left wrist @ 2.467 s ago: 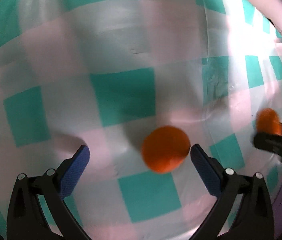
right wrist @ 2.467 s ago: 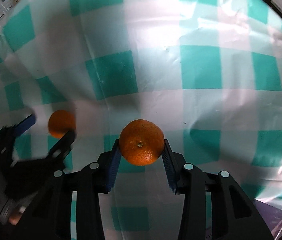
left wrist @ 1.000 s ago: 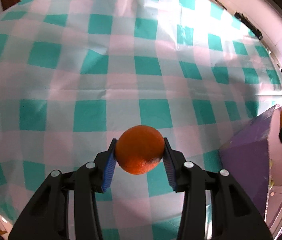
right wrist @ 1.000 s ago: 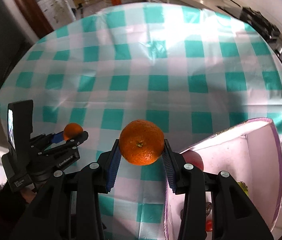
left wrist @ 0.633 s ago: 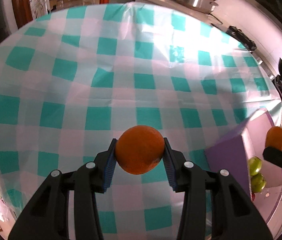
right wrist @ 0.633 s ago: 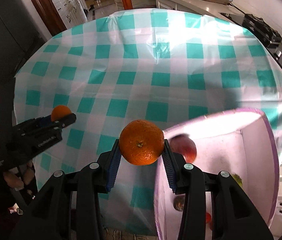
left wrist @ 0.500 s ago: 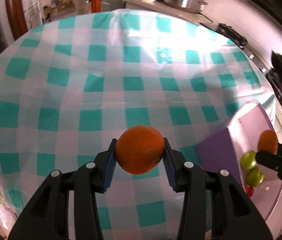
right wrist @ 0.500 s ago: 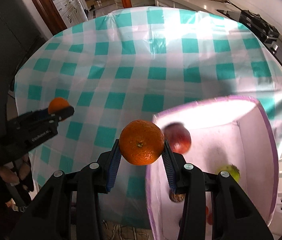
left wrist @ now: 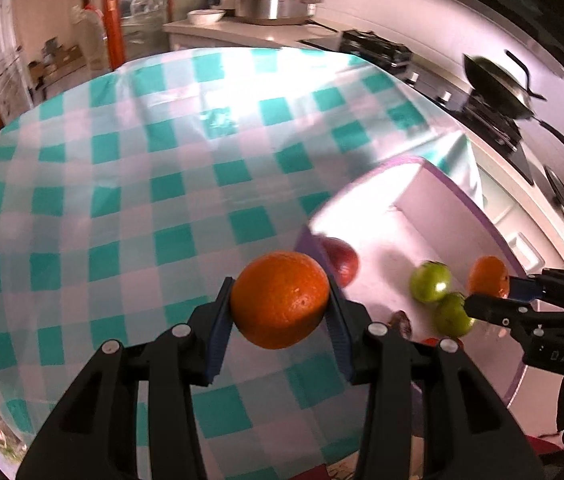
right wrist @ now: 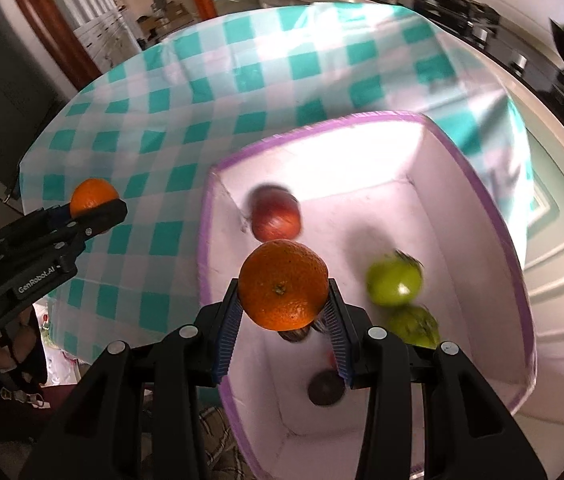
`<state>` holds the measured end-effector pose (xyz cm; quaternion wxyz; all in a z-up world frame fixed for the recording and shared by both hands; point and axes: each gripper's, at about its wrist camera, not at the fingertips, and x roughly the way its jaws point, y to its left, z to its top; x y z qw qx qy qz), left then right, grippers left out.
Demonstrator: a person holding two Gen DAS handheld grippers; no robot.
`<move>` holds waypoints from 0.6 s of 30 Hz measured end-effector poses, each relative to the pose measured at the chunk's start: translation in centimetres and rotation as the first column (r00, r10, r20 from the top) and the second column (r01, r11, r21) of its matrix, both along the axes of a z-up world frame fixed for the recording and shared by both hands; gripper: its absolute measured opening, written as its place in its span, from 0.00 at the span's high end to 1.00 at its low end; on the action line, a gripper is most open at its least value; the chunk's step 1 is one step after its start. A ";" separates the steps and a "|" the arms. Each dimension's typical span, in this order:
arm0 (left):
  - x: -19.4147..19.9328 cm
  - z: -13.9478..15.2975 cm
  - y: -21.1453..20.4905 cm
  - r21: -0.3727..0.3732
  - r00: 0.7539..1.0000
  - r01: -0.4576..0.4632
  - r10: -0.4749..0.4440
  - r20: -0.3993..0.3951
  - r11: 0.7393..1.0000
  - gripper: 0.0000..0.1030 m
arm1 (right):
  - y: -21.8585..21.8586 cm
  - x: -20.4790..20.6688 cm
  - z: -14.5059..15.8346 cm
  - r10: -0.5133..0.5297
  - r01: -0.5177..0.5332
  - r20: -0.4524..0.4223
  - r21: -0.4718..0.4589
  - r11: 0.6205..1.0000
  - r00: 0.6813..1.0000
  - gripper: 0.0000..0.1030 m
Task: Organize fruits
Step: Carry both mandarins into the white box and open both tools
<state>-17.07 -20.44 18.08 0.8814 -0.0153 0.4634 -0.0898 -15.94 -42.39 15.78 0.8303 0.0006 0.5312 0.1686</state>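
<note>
Each gripper has an orange clamped between its blue pads. The left orange (left wrist: 279,299) sits squeezed at its widest part in the left gripper (left wrist: 279,320), held in the air above the checked cloth (left wrist: 129,184), just beside the near-left wall of the box (left wrist: 470,216). The right orange (right wrist: 283,290) is pinched the same way in the right gripper (right wrist: 284,320), stem scar facing the camera, and it hangs over the open box, inside its purple rim, near the left wall.

From the left wrist view the right gripper shows at the far right edge, its orange over the box's white inside, close to 2 green fruits (left wrist: 440,296). From the right wrist view the left gripper shows at the left edge, well apart from the box, its orange over the edge of the cloth.

On the box floor lie 1 red apple (right wrist: 275,216) near the far-left corner, the 2 green fruits touching each other toward the right side, and a dark round fruit (right wrist: 325,390) nearer the front. Something small and brown sits right under the right orange, partly hidden, and I cannot tell what it is.

The box stands at the cloth's right edge. Behind it runs a counter with a steel pot (left wrist: 275,4) and a stove carrying a black pan (left wrist: 500,84).
</note>
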 end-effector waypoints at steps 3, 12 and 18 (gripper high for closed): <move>-0.1 0.2 -1.1 0.019 0.999 0.032 -0.033 0.012 0.999 0.58 | -1.1 -0.6 0.0 -0.024 0.024 0.002 0.007 1.000 1.000 0.61; -0.7 0.9 -3.1 0.070 0.994 0.094 -0.097 0.040 0.993 0.58 | -2.5 -1.4 -0.1 -0.048 0.048 0.001 0.016 0.999 0.999 0.61; -0.6 0.8 -3.4 0.081 0.993 0.105 -0.108 0.040 0.991 0.58 | -3.0 -1.4 -0.8 -0.058 0.058 -0.017 0.018 0.998 0.998 0.61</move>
